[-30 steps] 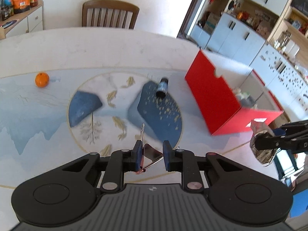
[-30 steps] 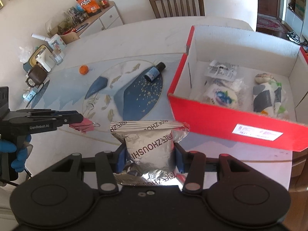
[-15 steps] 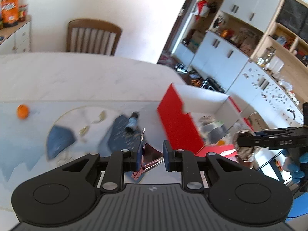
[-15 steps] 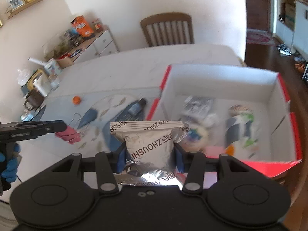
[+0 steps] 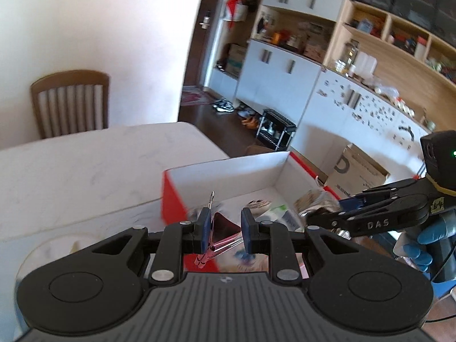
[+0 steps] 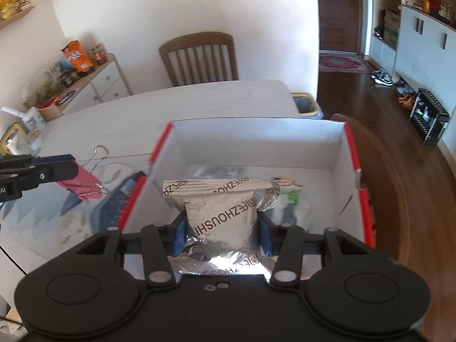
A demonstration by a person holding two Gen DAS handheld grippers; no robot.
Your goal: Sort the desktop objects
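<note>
My left gripper (image 5: 225, 229) is shut on a pink binder clip (image 5: 221, 232) and holds it above the near left edge of the red box (image 5: 171, 199). In the right wrist view the clip (image 6: 82, 183) hangs in that gripper left of the box wall (image 6: 159, 148). My right gripper (image 6: 222, 238) is shut on a silver foil packet (image 6: 225, 216) and holds it over the open box; it also shows in the left wrist view (image 5: 336, 213). Several packets (image 6: 287, 196) lie inside the box.
The box stands on a white table (image 6: 114, 119) with a blue patterned mat (image 6: 94, 211). A wooden chair (image 6: 199, 57) stands behind the table. A sideboard (image 6: 94, 82) with jars is at the left. Cabinets (image 5: 285, 77) and shelves fill the room at right.
Both grippers have risen and moved toward the box. The left gripper with the clip has swung right to the box edge. The right gripper with the packet now hangs over the box interior.
</note>
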